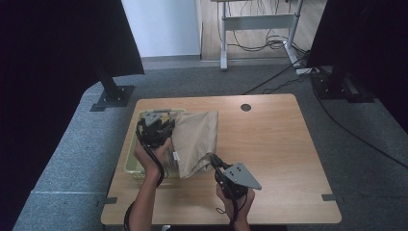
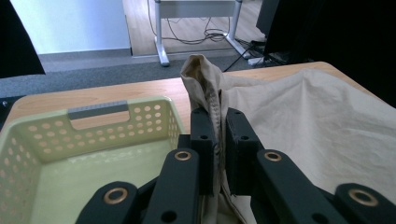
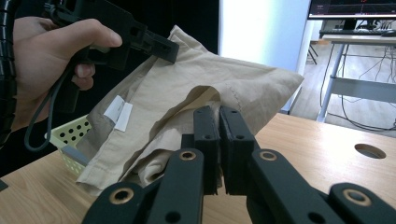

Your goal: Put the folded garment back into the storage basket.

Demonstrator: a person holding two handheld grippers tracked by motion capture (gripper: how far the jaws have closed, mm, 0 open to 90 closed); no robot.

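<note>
Gripping from the left side first: my left gripper [image 1: 166,129] sits above the pale green basket [image 1: 131,161], which rests at the left edge of the wooden table [image 1: 269,144]. In the left gripper view my two black fingers [image 2: 201,140] are pinched nearly together on a seamed edge of the beige cloth [image 2: 317,121] — the fold rises between them and pokes up past their tips. Beside them on the left lies the basket [image 2: 42,140], with its perforated walls and a grey-topped handle slot on the far wall.

Moving to the middle, the beige cloth [image 1: 195,139] hangs stretched between my two grippers, lifted off the table, one side by the basket's rim and the rest slanting toward the near edge. A small white label [image 3: 119,112] shows on it in the right gripper view, near a hemmed edge.

Further right, my right gripper [image 1: 215,162] clamps the cloth's lower corner, with its grey three-cornered plate [image 1: 243,175] facing up. In the right gripper view my fingers [image 3: 205,135] stand narrow, closed on a bunched fold of the cloth [image 3: 224,88] — and beyond it my left hand [image 3: 42,60] holds the other gripper high on the cloth's upper edge. A round hole [image 1: 246,107] sits in the tabletop toward the far side, well apart from the cloth.
</note>
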